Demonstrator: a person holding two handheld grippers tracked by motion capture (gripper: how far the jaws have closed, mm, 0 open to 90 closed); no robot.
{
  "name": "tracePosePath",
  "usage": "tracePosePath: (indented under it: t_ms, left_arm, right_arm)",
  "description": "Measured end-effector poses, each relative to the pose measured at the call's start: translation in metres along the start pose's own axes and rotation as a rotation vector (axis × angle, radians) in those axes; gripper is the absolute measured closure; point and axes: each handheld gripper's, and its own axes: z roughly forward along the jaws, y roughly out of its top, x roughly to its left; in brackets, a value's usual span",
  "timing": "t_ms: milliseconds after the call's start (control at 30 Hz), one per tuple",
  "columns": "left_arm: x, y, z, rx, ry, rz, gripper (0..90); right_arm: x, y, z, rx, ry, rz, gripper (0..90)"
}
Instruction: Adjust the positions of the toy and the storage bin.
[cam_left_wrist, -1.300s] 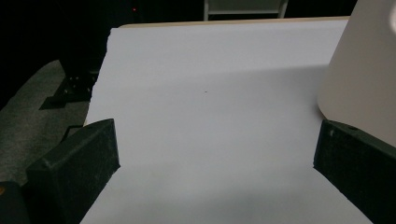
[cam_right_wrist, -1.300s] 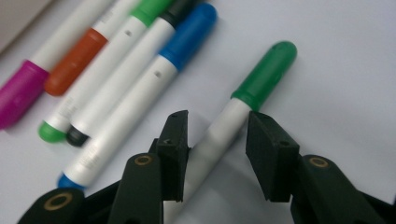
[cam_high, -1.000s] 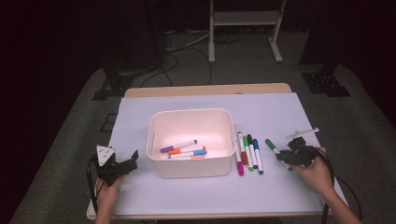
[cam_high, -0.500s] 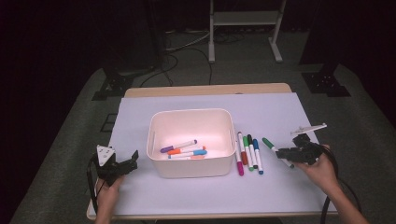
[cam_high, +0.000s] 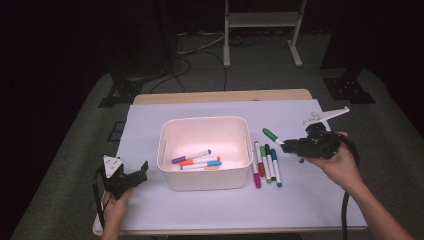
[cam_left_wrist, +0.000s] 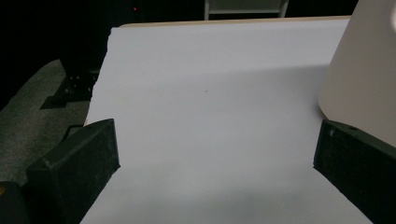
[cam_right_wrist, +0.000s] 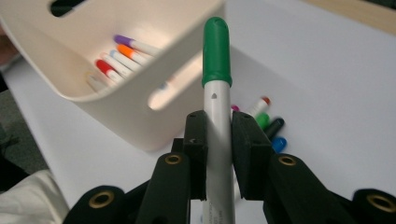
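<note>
markers are split between two places, which reads as a sorting job partway through. several lie in the white bin (cam_high: 205, 150) at the middle of the counter (cam_high: 150, 210): purple, orange, blue and at least one more, with a red cap among them in the right gripper view. four more markers (cam_high: 266, 164) lie in a row on the white sheet just beside the bin's 3 o'clock wall, not yet collected.

the green marker (cam_high: 272, 136) is off the counter, clamped between the jaws of the right tool (cam_high: 294, 146), cap pointing toward the bin from about 3 o'clock. my guess is that it goes in next, which would leave the four on the sheet.

the left tool (cam_high: 134, 178) rests at the bin's 9 o'clock, near the front edge of the counter, jaws wide apart with bare paper between them; the bin's rounded corner shows at the right of its own view.

room looks easy: nothing stands between the green marker and the bin's open top, though its rim must be cleared. the right hand (cam_high: 337, 162) sits near the counter's 3 o'clock edge.
</note>
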Motion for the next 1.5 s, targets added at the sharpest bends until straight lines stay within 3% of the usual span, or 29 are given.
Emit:
tracePosePath:
  t_ms: [167, 367, 900, 1167, 1500]
  left_arm:
    - [0.0, 0.0, 0.0, 0.0, -0.001, 0.003, 0.0]
    - [0.0, 0.0, 0.0, 0.0, -0.002, 0.0, 0.0]
    - [0.0, 0.0, -0.001, -0.001, -0.004, 0.001, 0.0]
    - [0.0, 0.0, -0.001, -0.001, -0.005, 0.007, 0.0]
    - [0.0, 0.0, 0.0, -0.001, -0.005, -0.013, 0.0]
  right_arm:
    - [0.024, 0.028, -0.005, -0.017, 0.052, -0.067, 75.8]
    - [0.049, 0.052, 0.003, -0.01, 0.129, -0.124, 75.8]
    - [0.109, 0.096, 0.071, 0.08, 0.285, -0.261, 75.8]
    - [0.125, 0.107, 0.108, 0.116, 0.357, -0.284, 75.8]
    - [0.128, 0.109, 0.143, 0.156, 0.38, -0.298, 75.7]
